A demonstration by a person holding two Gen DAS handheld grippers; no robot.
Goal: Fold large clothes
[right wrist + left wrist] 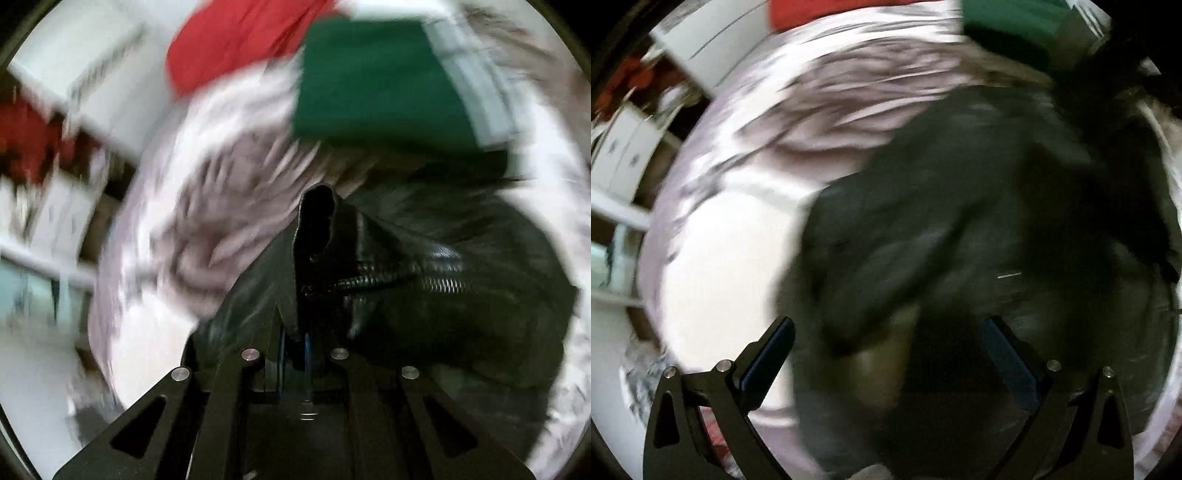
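Observation:
A black leather jacket lies crumpled on a pale lilac patterned bedsheet; the left wrist view is blurred by motion. My left gripper is open above the jacket's near part, with nothing between its fingers. In the right wrist view the jacket shows a zip and a raised collar edge. My right gripper is shut on the jacket's edge, which stands up between the fingers.
A folded green garment and a grey-white one lie on the bed beyond the jacket. A red cloth lies at the far edge. White furniture stands left of the bed.

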